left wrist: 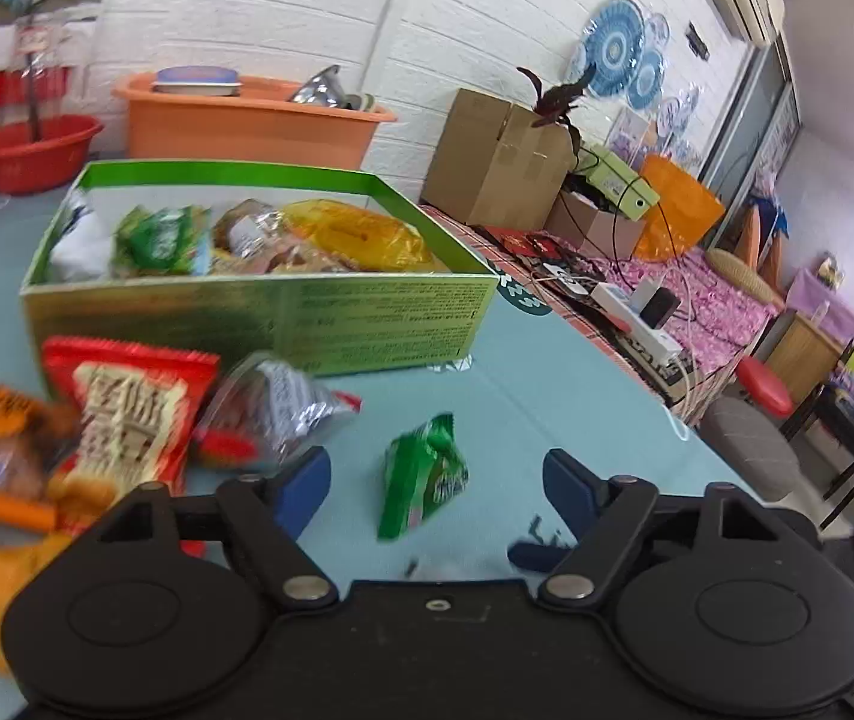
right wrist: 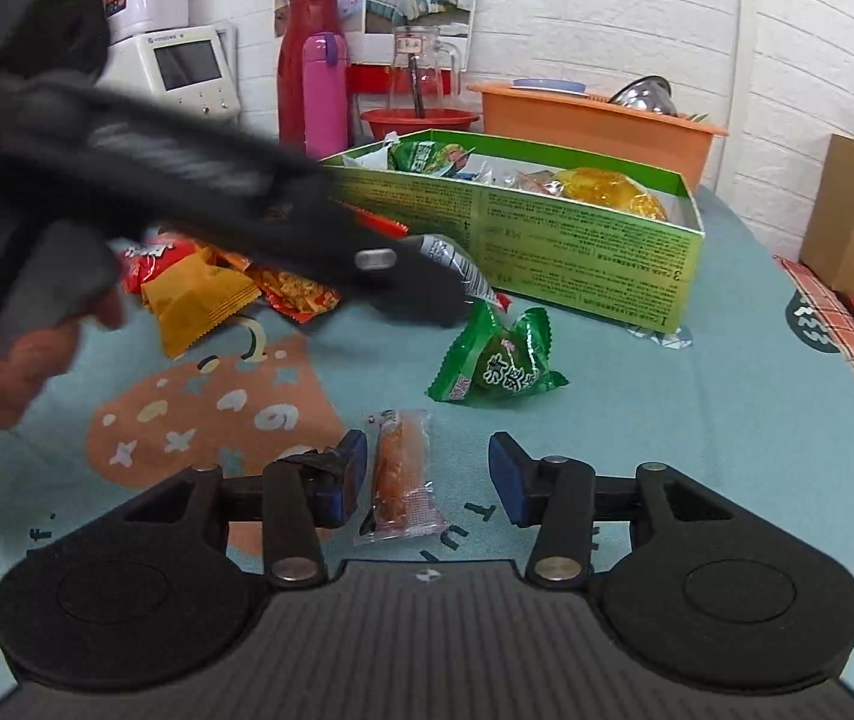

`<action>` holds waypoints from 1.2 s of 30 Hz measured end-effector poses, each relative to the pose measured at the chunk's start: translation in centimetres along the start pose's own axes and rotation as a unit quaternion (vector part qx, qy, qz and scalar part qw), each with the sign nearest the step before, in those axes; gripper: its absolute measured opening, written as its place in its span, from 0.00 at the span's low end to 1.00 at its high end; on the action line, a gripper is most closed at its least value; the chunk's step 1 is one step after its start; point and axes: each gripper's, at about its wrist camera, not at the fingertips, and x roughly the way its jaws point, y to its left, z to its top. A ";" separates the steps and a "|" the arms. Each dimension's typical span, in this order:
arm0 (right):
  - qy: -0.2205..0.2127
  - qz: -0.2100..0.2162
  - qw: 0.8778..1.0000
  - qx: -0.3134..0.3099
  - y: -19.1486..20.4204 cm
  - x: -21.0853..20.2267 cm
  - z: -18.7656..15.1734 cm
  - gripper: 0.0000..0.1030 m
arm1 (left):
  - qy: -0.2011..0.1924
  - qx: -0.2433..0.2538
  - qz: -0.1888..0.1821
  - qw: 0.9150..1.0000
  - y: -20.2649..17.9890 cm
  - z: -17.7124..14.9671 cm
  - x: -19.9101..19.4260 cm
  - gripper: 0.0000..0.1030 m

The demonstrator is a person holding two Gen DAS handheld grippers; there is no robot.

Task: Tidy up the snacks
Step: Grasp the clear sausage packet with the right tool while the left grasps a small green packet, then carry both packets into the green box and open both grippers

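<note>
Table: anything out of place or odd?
Nothing damaged or spilled. Several packets remain outside the green box: a green packet, a clear-wrapped snack between the open right gripper fingers, and a pile left of the box. Left gripper open, empty.

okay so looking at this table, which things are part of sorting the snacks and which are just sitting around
Part of the job: green box already holding snacks, green packet, clear-wrapped orange snack, red packet, both open grippers, left and right.

Just lying about: orange tub, red basin, cardboard boxes, pink flask.
</note>
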 end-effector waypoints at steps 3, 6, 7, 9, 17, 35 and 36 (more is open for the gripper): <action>0.012 -0.002 1.000 -0.009 -0.4 0.3 -0.4 0.58 | 0.022 0.016 -0.002 1.000 -0.2 0.5 2.5 0.98; 0.015 -0.003 1.000 0.006 -1.4 0.1 -0.9 0.59 | 0.042 0.020 -0.001 0.999 -0.2 0.5 4.4 0.97; 0.012 -0.001 1.000 0.011 -1.7 0.0 -0.9 0.59 | 0.047 0.019 -0.002 0.999 -0.1 0.4 4.8 0.93; 0.006 -0.002 1.000 0.012 -1.8 0.0 -1.0 0.59 | 0.059 0.020 0.001 0.998 0.0 0.2 5.7 0.93; 0.002 0.000 1.000 -0.005 -1.7 0.2 -1.1 0.38 | 0.050 0.015 0.003 0.999 0.6 0.0 4.0 0.91; -0.139 -0.040 0.989 0.029 -5.8 2.2 10.3 0.39 | -0.109 -0.058 0.031 0.992 4.6 10.3 -1.6 0.92; -0.139 -0.043 0.989 0.034 -6.2 3.0 10.7 0.39 | -0.106 -0.064 0.030 0.992 5.0 10.6 -1.1 0.92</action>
